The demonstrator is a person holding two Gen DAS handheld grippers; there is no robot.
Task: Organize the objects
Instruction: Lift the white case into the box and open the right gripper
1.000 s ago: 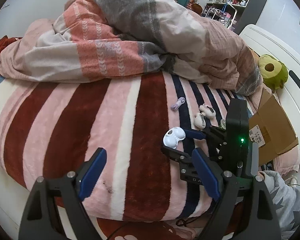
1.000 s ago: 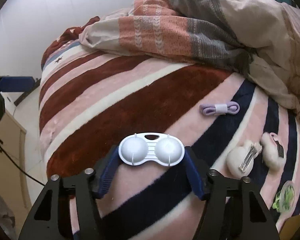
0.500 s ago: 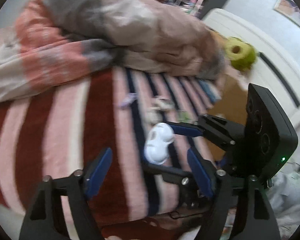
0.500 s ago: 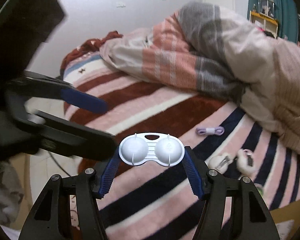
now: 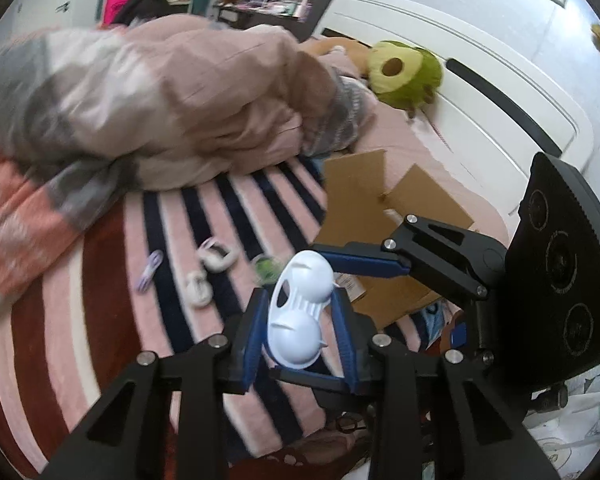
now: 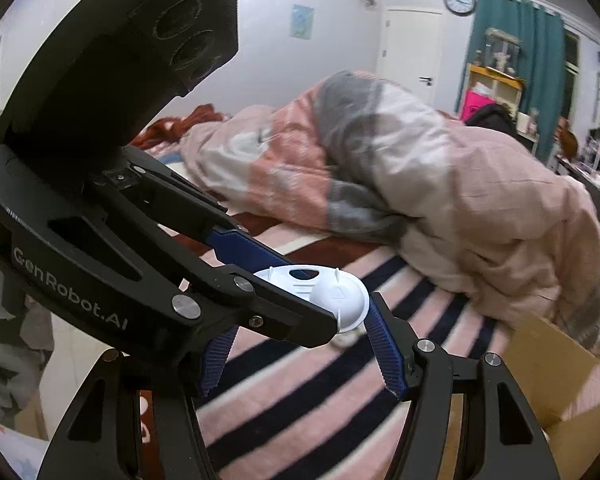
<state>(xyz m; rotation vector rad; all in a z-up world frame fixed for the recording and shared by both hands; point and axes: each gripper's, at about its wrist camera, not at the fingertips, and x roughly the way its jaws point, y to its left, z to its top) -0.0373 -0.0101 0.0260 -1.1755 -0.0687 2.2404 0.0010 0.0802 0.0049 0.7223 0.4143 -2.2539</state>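
White moulded plastic, shaped as two joined domes with a slotted bridge, sits between the blue ribbed pads of both grippers above the bed. The left gripper is closing on it: in its own view the pads flank the piece's narrow waist, and whether they already press on it I cannot tell. The right gripper grips the same double-domed piece end to end, one pad at each dome; the left view shows this best, with a blue right-hand pad lying against the upper dome.

In the right view, the left tool crosses in front of the near dome, and its black side plate reads "GenRobot.AI" in pale letters. A small raised triangle mark shows on the visible dome.

Beyond the fingertips in the left view, on the pink, navy and maroon striped blanket, lie a lilac folded band, two small white fuzzy items and a blurred green object. To the right of the fingers lies a brown cardboard box with a printed label too small to read, and past it a green avocado plush. Only the right view shows a round wall clock, a white door and a teal curtain behind the crumpled pink and grey quilt.
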